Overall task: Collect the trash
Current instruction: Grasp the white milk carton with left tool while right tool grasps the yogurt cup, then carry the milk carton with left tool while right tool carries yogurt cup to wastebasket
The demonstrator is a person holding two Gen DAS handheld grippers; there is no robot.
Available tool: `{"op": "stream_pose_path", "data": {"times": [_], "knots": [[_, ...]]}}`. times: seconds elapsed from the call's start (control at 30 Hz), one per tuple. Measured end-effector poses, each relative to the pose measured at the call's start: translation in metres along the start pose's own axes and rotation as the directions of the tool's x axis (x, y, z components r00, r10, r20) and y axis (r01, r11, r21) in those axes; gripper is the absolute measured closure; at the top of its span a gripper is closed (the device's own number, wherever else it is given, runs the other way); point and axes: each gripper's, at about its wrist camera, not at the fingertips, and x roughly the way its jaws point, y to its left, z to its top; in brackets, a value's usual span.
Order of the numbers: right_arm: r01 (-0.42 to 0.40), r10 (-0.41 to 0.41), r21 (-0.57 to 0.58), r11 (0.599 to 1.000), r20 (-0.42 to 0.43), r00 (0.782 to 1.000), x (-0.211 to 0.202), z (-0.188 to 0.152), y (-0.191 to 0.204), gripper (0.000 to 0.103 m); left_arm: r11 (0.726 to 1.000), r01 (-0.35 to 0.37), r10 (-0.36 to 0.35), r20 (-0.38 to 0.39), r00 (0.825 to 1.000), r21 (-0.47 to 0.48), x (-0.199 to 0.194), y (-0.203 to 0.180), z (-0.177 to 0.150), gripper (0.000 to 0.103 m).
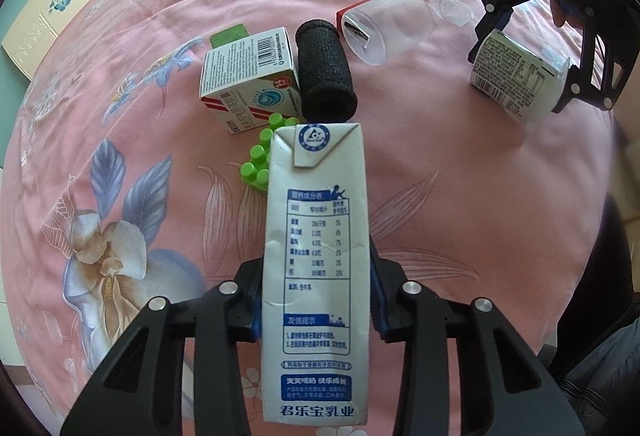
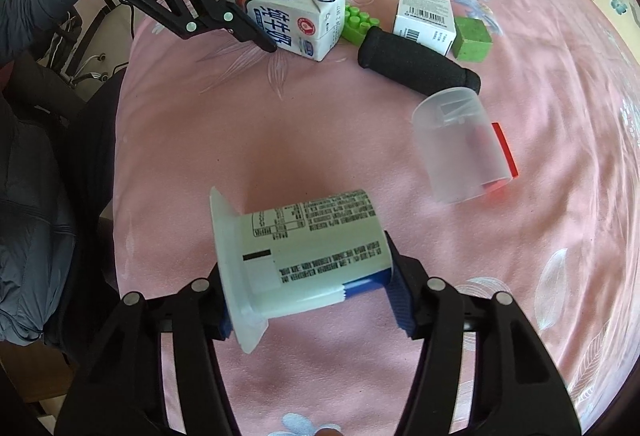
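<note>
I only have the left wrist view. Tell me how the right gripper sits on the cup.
Observer: The right gripper spans the cup end to end, with one pad at its rim and the other at its base.
Operator: Report the carton side I can't see.
Observer: The carton has large blue characters on that side. The left gripper is clamped across it.
Operator: Say what's behind the box.
Observer: A green block, full shape visible here, sits right against the box.
</note>
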Motion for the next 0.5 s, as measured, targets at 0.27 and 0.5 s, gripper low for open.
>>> {"op": "stream_pose_path", "data": {"times": [0.27,0.5], "knots": [[0.012,-0.012,-0.009,1.0,-0.009,1.0,-0.003,0.0,0.006,0.044,1.0,-0.004,0.004,-0.002,1.0,-0.009,-0.004,-0.001,-0.004,0.065],[0.042,-0.042,-0.007,0.999,0.004,0.999,-0.022,0.001,0.012,0.044,1.0,-0.016,0.016,0.009,1.0,0.001,-0.018,-0.003,-0.01,0.065]]}}
